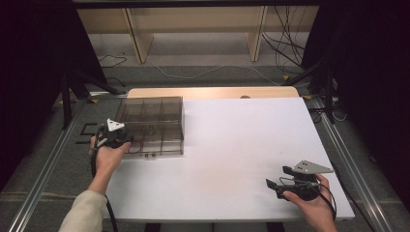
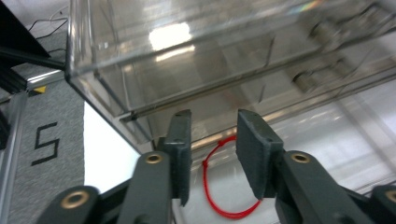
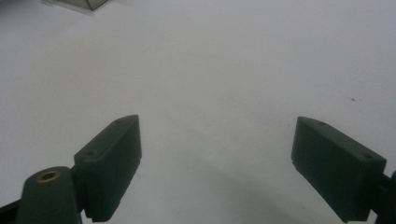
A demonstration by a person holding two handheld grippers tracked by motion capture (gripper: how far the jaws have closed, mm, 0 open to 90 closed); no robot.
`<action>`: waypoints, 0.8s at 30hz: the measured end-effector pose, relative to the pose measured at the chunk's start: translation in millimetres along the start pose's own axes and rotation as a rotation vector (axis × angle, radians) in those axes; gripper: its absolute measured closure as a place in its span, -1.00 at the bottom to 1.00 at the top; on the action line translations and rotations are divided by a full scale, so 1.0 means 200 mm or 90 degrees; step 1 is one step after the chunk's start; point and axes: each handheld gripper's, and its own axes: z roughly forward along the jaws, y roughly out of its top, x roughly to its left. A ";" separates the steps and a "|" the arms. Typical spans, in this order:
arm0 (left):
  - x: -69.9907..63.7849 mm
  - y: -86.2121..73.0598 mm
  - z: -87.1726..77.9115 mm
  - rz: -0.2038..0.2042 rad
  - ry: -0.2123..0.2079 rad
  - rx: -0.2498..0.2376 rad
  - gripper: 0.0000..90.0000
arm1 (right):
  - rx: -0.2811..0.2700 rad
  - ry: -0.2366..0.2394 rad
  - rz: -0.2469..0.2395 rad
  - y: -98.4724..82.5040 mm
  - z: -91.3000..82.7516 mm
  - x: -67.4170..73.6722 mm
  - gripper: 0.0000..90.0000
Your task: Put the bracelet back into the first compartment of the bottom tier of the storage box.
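The clear plastic box (image 1: 153,124) sits at the left rear of the white surface (image 1: 232,145), its lid shut over divided compartments. The left gripper (image 1: 126,140) is at the box's near-left corner, jaws parted with a gap between them and nothing clamped. In the left gripper view a red cord loop (image 2: 223,184) lies just beyond the jaws, inside the box as far as can be told. The right gripper (image 1: 276,178) hovers well apart at the near right, its 2 jaws wide apart over bare surface.
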 end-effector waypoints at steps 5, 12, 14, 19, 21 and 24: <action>-0.03 0.02 -0.04 -0.019 -0.031 -0.029 0.13 | 0.000 0.000 0.000 0.00 0.00 0.00 -0.63; -0.11 0.05 -0.10 0.001 -0.085 -0.064 -0.22 | 0.000 0.001 0.001 0.00 0.00 0.00 -0.63; -0.15 0.05 -0.11 0.016 -0.111 -0.070 -0.26 | 0.000 0.001 0.001 0.00 0.00 0.00 -0.63; -0.28 0.04 -0.14 0.056 -0.175 -0.080 -0.35 | 0.003 0.001 0.000 0.00 0.00 0.00 -0.63; -0.33 0.04 -0.15 0.072 -0.197 -0.081 -0.37 | 0.003 0.002 0.000 0.00 0.00 0.00 -0.63; -0.41 0.02 -0.16 0.089 -0.224 -0.082 -0.38 | 0.000 0.003 0.000 0.00 0.00 0.00 -0.63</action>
